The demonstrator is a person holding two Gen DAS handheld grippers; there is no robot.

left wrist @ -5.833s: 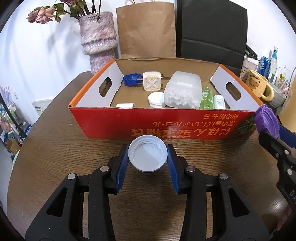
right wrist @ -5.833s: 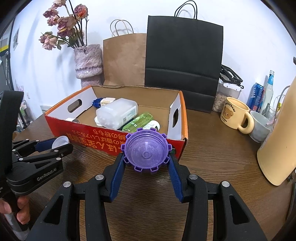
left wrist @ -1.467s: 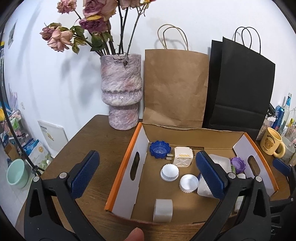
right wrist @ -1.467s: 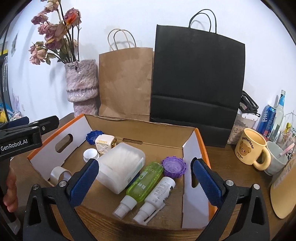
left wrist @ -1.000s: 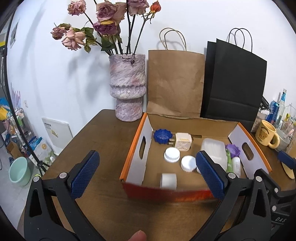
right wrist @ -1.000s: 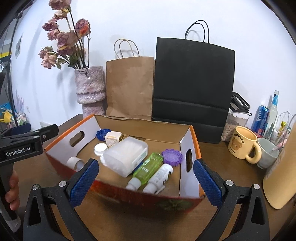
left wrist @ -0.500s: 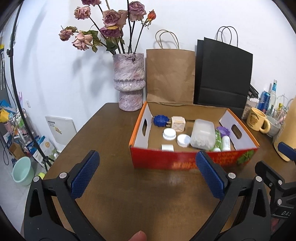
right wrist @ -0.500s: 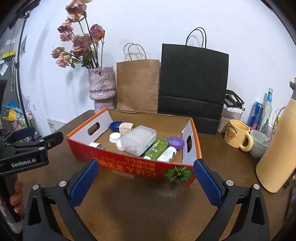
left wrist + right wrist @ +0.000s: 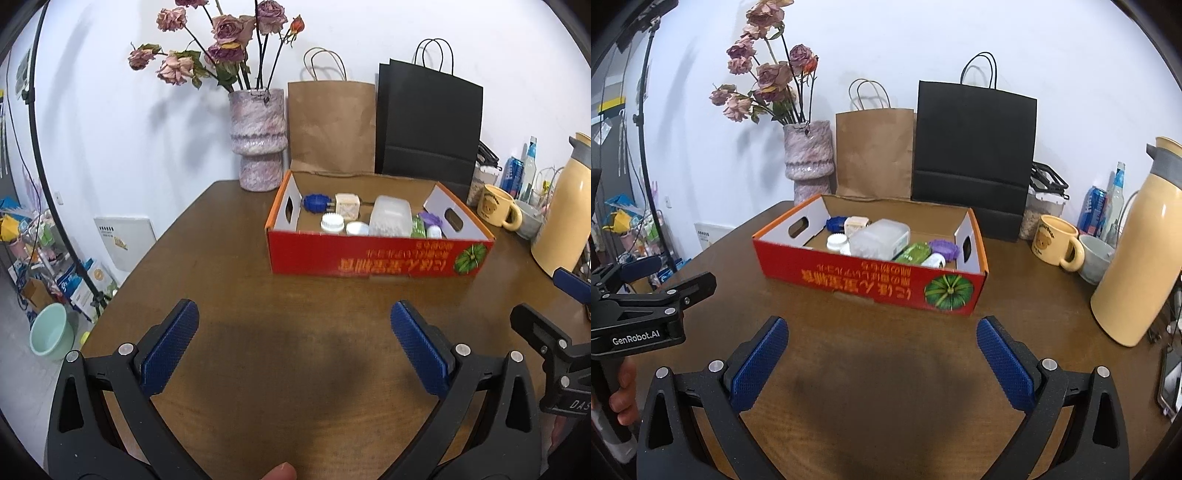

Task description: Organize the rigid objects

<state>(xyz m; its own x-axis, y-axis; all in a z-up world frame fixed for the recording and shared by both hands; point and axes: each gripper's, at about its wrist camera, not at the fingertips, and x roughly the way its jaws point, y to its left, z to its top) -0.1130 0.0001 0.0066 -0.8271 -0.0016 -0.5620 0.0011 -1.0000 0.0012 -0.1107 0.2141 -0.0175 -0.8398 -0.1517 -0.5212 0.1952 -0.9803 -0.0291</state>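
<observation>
Box (image 9: 373, 256) of red cardboard sits toward the table's (image 9: 258, 280) far edge, well apart from both grippers, with bare wood between. Left gripper (image 9: 295, 343) hangs over the near edge, its blue pads (image 9: 168, 345) spread wide and holding nothing. Right gripper (image 9: 881, 360) is likewise spread wide and empty over the near edge.

Inside the box lie a blue cap (image 9: 315, 202) and a cream cube (image 9: 347, 205) by the far left corner, two white caps (image 9: 331, 222) nearer the front wall, a clear tub (image 9: 391, 220) in the middle, then a green bottle (image 9: 916, 253), a white bottle (image 9: 933, 261) and a purple cap (image 9: 944, 248) against the right wall.

Left wrist view shows the floor left of the table: a mint bowl (image 9: 48, 336), a white panel (image 9: 125, 242) and clutter. It catches the right gripper only at its right edge, with the letters "DAS" partly visible. Right wrist view shows the left gripper from the side, marked "GenRobot.AI", with fingers (image 9: 622, 391) around its handle, and a phone (image 9: 1171, 380) at the table's right edge.

Upside-down yellow Japanese writing runs along the box front beside a green pumpkin picture; I cannot read it. Behind stand a vase (image 9: 257, 138) of dried roses, a brown bag (image 9: 330, 125) and a black bag (image 9: 428, 122). By the right edge are a bear mug (image 9: 1056, 245) and a cream flask (image 9: 1137, 254).
</observation>
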